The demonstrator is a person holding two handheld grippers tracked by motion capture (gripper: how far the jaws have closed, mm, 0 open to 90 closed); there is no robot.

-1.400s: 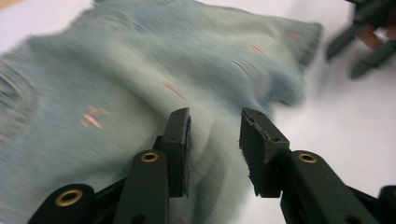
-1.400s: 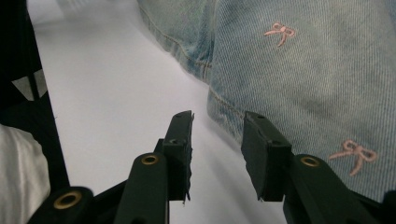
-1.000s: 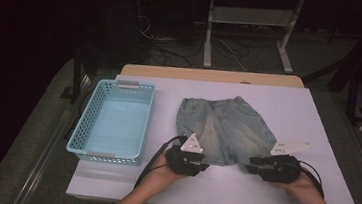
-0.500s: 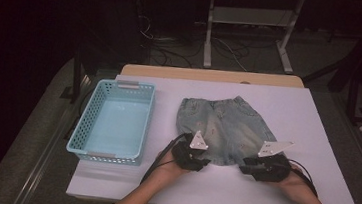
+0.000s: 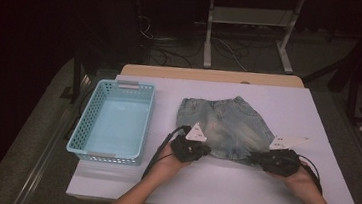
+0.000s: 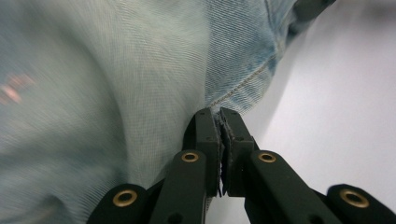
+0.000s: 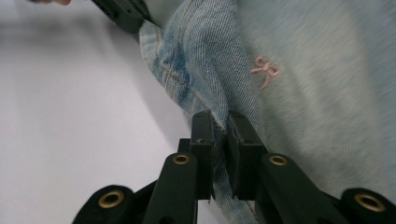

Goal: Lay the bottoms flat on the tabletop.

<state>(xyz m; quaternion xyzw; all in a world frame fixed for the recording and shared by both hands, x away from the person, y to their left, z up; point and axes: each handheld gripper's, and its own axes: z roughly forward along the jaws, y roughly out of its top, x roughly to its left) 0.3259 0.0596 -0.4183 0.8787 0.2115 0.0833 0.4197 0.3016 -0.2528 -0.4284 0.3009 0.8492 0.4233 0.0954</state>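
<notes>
Two hand-held grippers (image 5: 199,150) (image 5: 259,159), denim shorts (image 5: 224,124) hem pinched

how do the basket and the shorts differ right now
The basket is stiff, pale blue, with perforated upright walls; the shorts are soft faded denim lying flat. The basket stands untouched, while the left gripper and right gripper pinch the shorts' near edge. Both rest on the white table.
</notes>
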